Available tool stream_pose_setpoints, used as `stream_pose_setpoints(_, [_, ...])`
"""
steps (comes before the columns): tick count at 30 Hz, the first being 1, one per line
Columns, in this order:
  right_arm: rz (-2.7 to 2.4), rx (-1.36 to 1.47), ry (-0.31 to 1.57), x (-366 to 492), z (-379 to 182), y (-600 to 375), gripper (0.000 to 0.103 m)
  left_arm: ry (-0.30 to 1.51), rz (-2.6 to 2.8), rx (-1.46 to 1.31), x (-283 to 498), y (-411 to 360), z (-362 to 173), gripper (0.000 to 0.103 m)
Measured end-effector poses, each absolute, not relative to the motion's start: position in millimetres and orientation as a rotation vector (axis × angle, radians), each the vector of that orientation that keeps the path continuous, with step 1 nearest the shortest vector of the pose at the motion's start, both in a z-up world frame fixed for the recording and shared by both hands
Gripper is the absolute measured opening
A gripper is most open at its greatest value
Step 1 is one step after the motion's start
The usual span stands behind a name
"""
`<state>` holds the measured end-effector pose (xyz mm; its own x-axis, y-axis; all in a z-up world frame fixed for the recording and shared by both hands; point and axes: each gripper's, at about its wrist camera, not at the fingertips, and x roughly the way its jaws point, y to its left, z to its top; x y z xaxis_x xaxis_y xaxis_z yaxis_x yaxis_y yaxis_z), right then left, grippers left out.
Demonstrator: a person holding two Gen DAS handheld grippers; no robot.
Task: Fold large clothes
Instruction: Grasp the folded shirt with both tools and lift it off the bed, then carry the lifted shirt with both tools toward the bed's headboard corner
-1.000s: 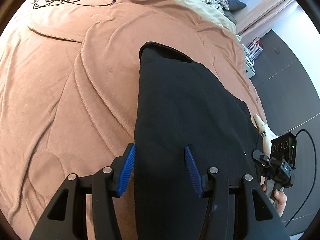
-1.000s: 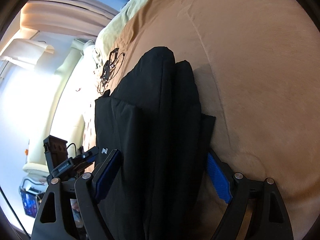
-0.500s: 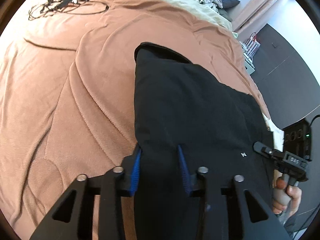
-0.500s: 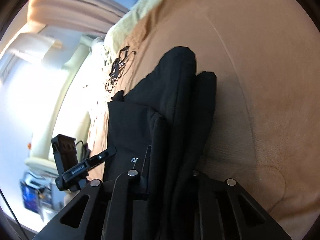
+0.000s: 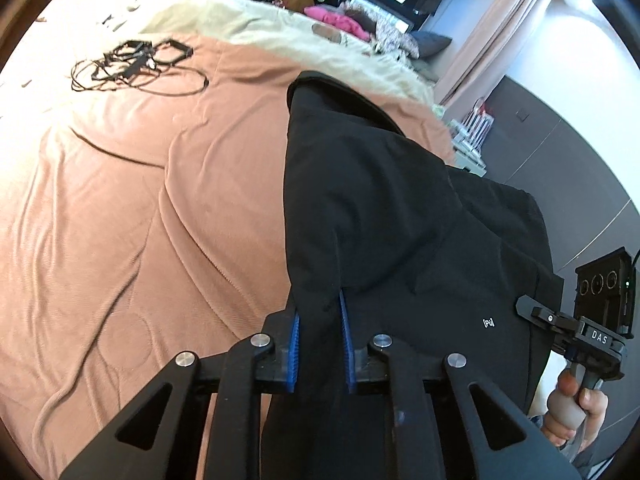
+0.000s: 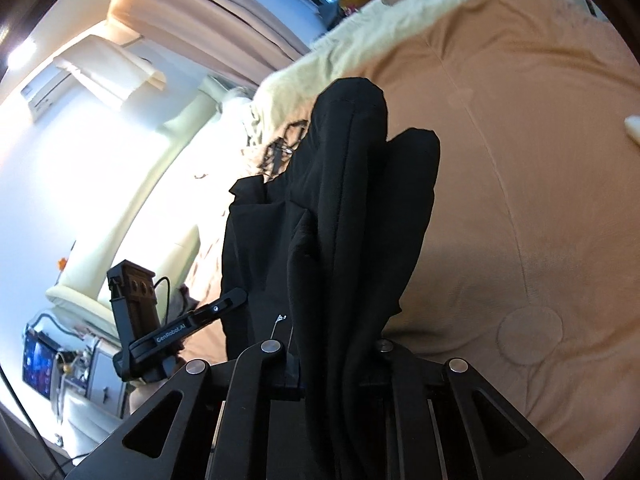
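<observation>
With my left gripper [image 5: 320, 344] and right gripper [image 6: 336, 360] each clamped on the near edge of the black garment [image 5: 384, 216], which trails ahead of both jaws over the bed [image 5: 120, 208], I judge we're mid-fold, needing a level carry forward next.

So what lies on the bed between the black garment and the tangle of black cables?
Only bare brown blanket, creased, lies between the black garment and the cable tangle. The left wrist view shows it.
</observation>
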<state>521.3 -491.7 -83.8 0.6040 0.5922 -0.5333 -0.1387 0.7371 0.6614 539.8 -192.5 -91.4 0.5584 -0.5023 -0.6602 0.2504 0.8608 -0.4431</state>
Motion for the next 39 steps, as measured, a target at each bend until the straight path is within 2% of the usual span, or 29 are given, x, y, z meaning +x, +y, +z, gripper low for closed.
stream_pose_setpoints(19, [0.592, 0.439, 0.594, 446, 60, -409, 0.015, 0.59, -0.45, -0.382, 426, -104, 37, 0.016])
stream_pose_setpoints(39, [0.803, 0.341, 0.586, 447, 93, -273, 0.015, 0.444, -0.249, -0.39, 337, 73, 94, 0.015])
